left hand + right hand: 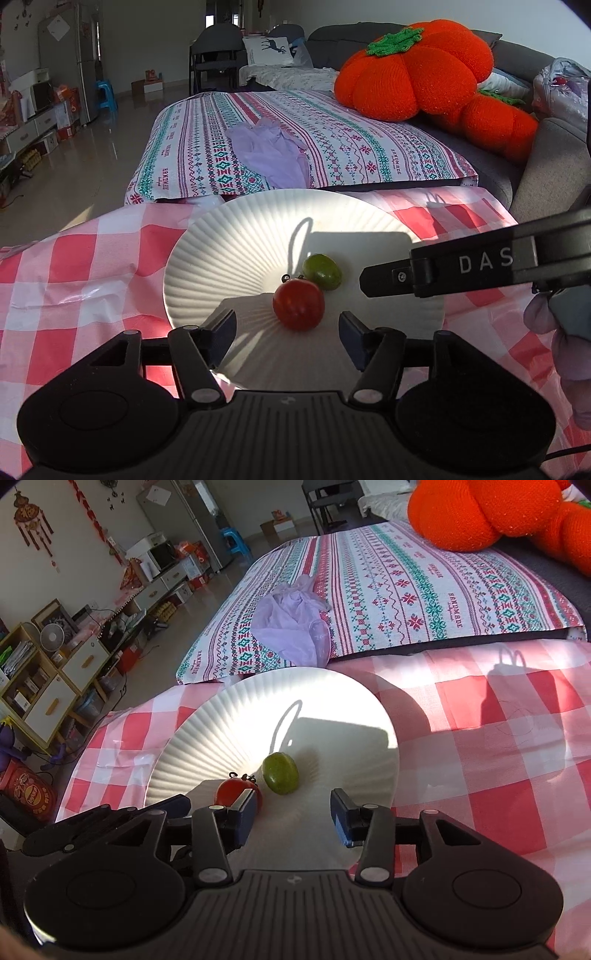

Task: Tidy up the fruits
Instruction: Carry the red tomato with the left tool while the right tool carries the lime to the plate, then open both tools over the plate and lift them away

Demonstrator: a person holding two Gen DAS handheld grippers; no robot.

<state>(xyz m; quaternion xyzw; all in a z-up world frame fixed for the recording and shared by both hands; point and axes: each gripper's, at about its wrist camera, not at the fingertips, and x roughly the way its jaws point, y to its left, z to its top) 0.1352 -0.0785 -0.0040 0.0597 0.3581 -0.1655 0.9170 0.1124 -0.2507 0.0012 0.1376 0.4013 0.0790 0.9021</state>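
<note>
A white ribbed plate (221, 251) (207, 731) lies on a red-and-white checked cloth (74, 266). On it a red tomato (298, 303) with a dark stem touches a green fruit (322, 271). My left gripper (286, 332) is open, the tomato just ahead of its blue pads and clear of both. My right gripper (293, 808) is open too, with the green fruit (280, 773) just beyond its tips and untouched. The red tomato (232, 790) is partly hidden behind the right gripper's left finger. One right finger (384, 282) reaches in over the plate's right rim.
Beyond the plate lies a patterned striped cushion (332, 147) with crumpled purple gloves (273, 155) on it. Orange knitted pumpkin pillows (413, 70) rest on a grey sofa at the back right. A gloved hand (569, 354) shows at the right edge. Shelves and boxes (44, 679) line the left wall.
</note>
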